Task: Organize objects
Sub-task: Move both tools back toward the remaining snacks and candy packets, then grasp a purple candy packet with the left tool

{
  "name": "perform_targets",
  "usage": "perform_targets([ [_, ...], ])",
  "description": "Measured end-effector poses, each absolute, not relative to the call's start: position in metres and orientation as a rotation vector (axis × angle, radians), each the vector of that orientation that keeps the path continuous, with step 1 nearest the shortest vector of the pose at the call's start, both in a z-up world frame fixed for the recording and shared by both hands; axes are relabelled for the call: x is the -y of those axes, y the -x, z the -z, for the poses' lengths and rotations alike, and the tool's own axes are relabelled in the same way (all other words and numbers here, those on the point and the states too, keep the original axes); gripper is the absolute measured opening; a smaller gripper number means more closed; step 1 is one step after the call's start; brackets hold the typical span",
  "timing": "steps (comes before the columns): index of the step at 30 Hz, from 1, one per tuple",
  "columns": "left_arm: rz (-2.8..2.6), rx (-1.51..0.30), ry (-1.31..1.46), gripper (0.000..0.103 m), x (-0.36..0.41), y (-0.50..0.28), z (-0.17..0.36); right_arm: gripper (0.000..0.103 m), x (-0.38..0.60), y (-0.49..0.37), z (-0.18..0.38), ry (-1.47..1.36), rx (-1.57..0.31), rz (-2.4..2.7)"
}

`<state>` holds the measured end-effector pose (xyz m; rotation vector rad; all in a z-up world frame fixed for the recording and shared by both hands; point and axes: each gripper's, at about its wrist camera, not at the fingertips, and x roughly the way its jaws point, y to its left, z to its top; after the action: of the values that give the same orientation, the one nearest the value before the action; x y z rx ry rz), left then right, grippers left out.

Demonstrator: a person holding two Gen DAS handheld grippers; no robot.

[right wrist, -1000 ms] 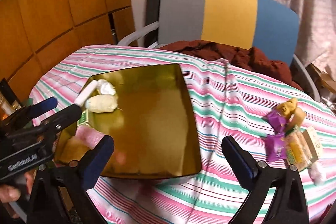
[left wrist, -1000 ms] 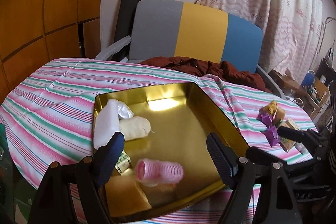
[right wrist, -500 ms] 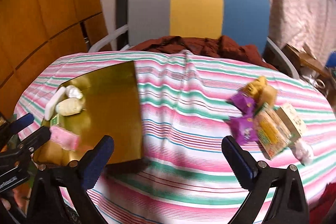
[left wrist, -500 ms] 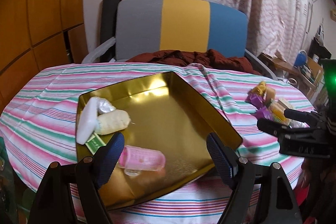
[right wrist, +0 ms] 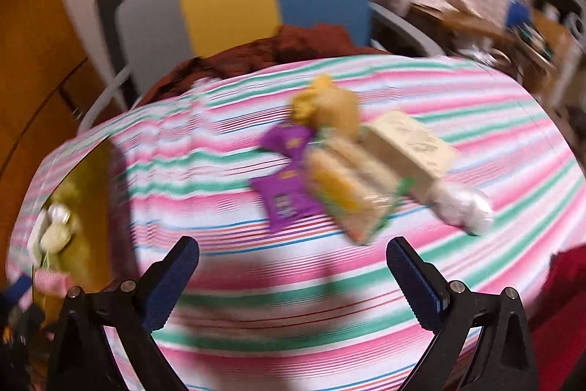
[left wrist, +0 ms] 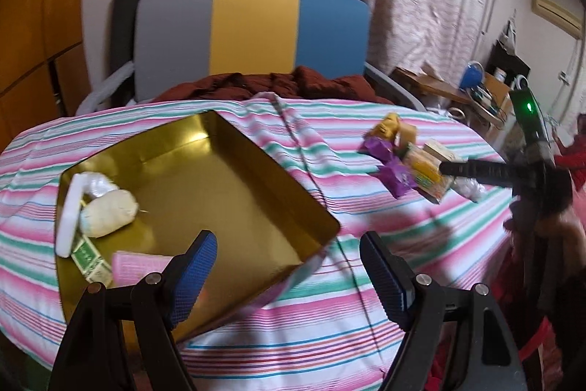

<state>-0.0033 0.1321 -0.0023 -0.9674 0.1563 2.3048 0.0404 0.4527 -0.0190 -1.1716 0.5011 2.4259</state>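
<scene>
A gold tin tray lies on the striped tablecloth, holding a white bar, a cream roll, a green packet and a pink hair roller. My left gripper is open over the tray's near right corner, holding nothing. To the right lies a pile: purple packets, a yellow snack pack, a cream box, a yellow-tan bundle and a clear white bag. My right gripper is open just short of this pile; in the left wrist view its finger reaches over the pile.
A chair with grey, yellow and blue panels stands behind the table, with dark red cloth on its seat. Wood panelling fills the left. Curtains and a cluttered side table are at the right. The table edge runs close below both grippers.
Both grippers have swung right. The tray slid left in both views, and the right gripper now faces the pile of packets, with motion blur. Both stayed open.
</scene>
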Motion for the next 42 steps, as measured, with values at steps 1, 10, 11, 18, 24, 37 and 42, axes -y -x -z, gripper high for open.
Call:
perform_targets([
  [1, -2.297, -0.163, 0.968, 0.081, -0.135, 0.003, 0.002, 0.103, -0.467, -0.045, 0.018, 1.157, -0.531, -2.395],
  [10, -2.199, -0.228, 0.952, 0.081, -0.174, -0.002, 0.0, 0.103, -0.574, -0.081, 0.023, 0.971, -0.819, -2.165],
  [11, -2.187, -0.239, 0.947, 0.081, -0.178, -0.002, 0.0, 0.103, -0.58, -0.084, 0.028, 0.956, -0.854, -2.154],
  [18, -2.081, -0.278, 0.974, 0.081, -0.234, 0.002, 0.006, 0.103, -0.593, -0.087, 0.048, 0.949, -1.023, -2.136],
  [24, -2.026, -0.284, 1.04, 0.081, -0.287, 0.018, 0.023, 0.103, -0.589, -0.083, 0.051, 0.957, -1.086, -2.19],
  [37, -1.996, -0.187, 1.262, 0.08, -0.371, 0.078, 0.069, 0.103, -0.585, -0.082, 0.05, 0.968, -1.126, -2.248],
  [42, -1.993, -0.198, 1.303, 0.08, -0.397, 0.091, 0.085, 0.103, -0.585, -0.08, 0.052, 0.985, -1.135, -2.259],
])
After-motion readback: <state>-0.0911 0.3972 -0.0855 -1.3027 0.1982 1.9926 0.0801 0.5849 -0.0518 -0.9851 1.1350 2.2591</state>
